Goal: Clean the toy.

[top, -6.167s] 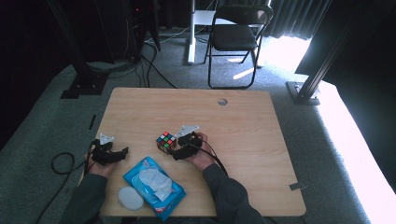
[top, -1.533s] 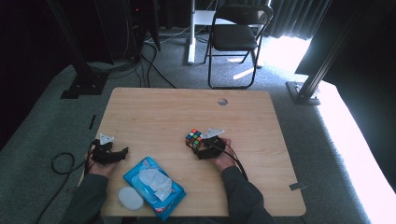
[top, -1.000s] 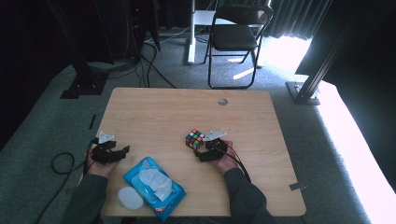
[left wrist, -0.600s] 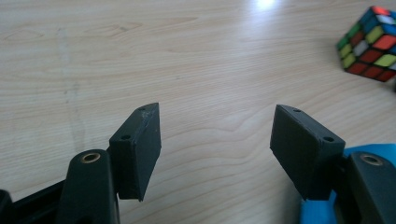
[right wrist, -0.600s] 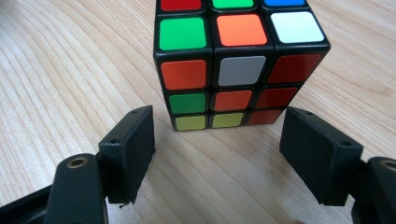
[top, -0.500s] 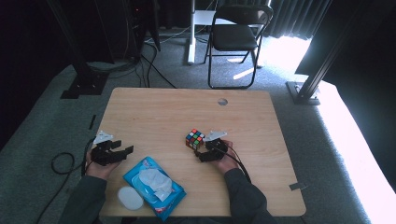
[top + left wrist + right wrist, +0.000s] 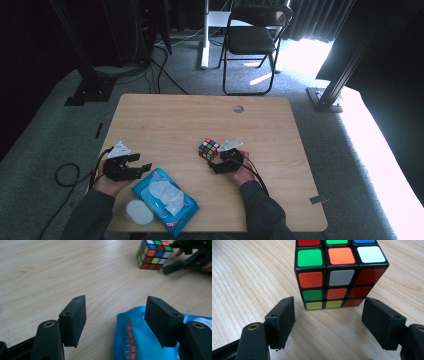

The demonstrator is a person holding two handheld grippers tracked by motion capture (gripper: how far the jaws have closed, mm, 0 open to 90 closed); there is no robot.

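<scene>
Sitting on the worktop near its middle, toward the front edge, the puzzle cube (image 7: pixel 208 149) is facing the right tool (image 7: pixel 216 164), jaws spread and empty (left tool (image 7: pixel 141 167) likewise), looking rigid, light and slick-faced, best pinched across opposite flat sides.

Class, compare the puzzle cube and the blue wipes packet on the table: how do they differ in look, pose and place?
The puzzle cube is a rigid block of many-coloured squares; the blue wipes packet is a soft, flat pack, mostly one colour. The cube stands before the open right gripper; the packet lies beside the open left gripper, at the table's near edge. Neither is gripped.
</scene>
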